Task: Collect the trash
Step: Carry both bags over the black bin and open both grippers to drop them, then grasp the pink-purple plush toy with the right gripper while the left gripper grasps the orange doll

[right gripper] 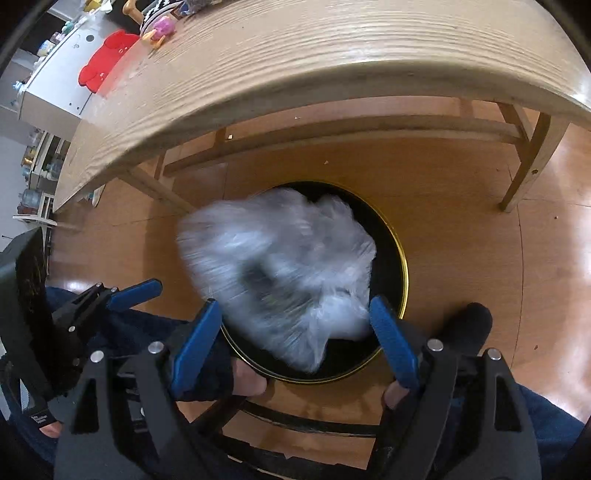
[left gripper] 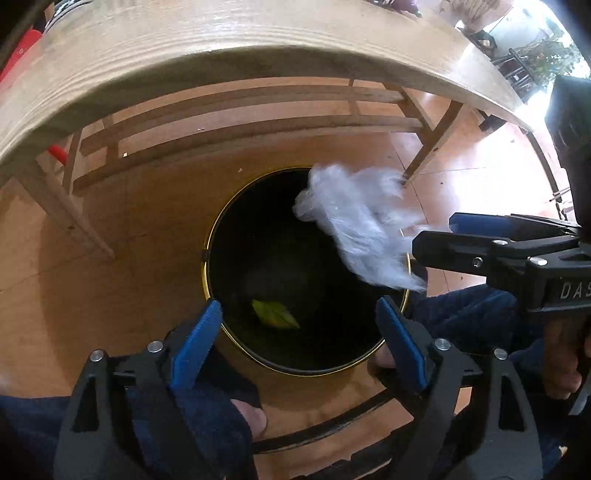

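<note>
A black bin [left gripper: 258, 240] with a gold rim stands on the wooden floor beside a table. A yellow-green scrap [left gripper: 275, 314] lies on its bottom. A crumpled clear plastic bag [left gripper: 354, 229], blurred, hangs over the bin's right side, just off the tips of my right gripper [left gripper: 432, 236]. In the right wrist view the bag [right gripper: 280, 258] sits over the bin [right gripper: 404, 266] between and ahead of the spread fingers of my right gripper [right gripper: 295, 304]; the pads do not press it. My left gripper [left gripper: 298, 306] is open over the bin's near rim, holding nothing; in the right wrist view my left gripper [right gripper: 129, 291] shows at the left.
The wooden table [left gripper: 184, 44] overhangs the far side of the bin, with its leg [left gripper: 432, 144] and rails close behind. A red mat [right gripper: 107, 59] and small toys [right gripper: 162, 27] lie on the tabletop. The person's blue-trousered legs [left gripper: 472, 314] flank the bin.
</note>
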The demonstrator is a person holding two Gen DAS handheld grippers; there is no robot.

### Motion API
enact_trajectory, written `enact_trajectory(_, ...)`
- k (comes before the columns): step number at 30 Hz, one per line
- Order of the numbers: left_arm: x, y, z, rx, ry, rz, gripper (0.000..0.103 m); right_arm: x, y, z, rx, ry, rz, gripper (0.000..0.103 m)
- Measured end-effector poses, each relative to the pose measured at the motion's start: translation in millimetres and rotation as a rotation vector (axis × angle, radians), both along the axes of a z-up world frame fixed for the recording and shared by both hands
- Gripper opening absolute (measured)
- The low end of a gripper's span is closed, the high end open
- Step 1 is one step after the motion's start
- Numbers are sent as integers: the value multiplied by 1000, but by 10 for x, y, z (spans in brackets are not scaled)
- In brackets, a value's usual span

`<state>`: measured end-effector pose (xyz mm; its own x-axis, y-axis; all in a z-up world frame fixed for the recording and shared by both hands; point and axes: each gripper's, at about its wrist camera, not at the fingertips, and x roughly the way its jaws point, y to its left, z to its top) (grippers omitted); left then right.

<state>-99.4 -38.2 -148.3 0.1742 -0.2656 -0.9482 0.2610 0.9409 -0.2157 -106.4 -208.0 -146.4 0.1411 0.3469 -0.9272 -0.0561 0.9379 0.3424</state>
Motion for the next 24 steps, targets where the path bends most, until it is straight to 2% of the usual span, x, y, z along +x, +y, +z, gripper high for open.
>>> enact_trajectory(11,15,23,43,5,-15,11,84,-11,56,39,-8,-25,7,80)
enact_trajectory(15,-31,-11,170,6,-66,-14,84,-35,71,169,-13,-73,18,80)
enact_trajectory(17,-95,-54,333,-9,-130,-52,84,-62,77,329,-1,-131,32,80)
enact_trajectory(20,-184,-40,671,-47,-258,-87,84,-113,76,700,11,-271,55,80)
enact_trajectory(24,-31,115,1039,-48,-372,-29,92,-7,-80,1188,-40,-458,21,84)
